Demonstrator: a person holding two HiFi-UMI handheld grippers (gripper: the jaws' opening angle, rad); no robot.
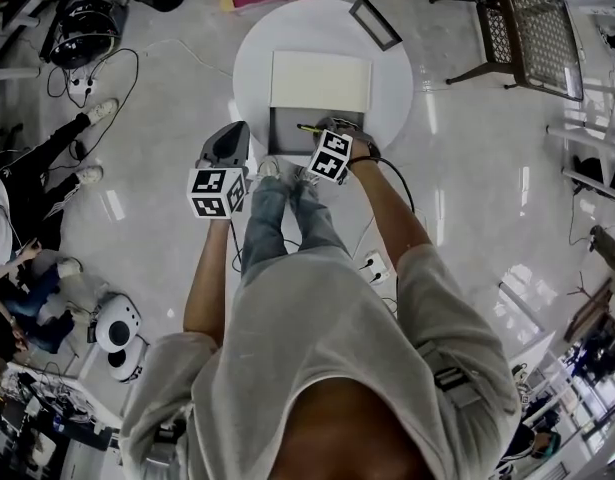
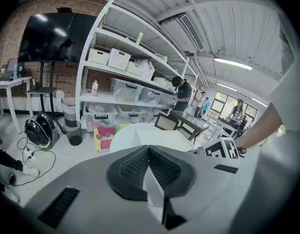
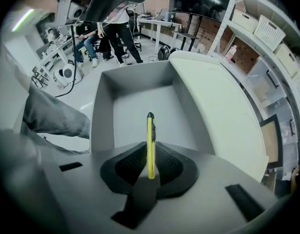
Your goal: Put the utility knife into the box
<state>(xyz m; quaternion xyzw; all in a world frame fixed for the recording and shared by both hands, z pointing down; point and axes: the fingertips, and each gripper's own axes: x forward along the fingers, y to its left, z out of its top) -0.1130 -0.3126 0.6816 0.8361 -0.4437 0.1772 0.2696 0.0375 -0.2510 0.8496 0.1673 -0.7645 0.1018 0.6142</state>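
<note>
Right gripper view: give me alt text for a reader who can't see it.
The right gripper is shut on a thin yellow utility knife, which points forward over the open grey box. The box's white lid lies open at the right.

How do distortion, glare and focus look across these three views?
Head view: heavy fisheye curving, light streaks glaring on the glossy floor. Left gripper view: dark vignetted corners, bright ceiling lamp. Right gripper view: utility knife sharp, box walls bowed, edges soft.
</note>
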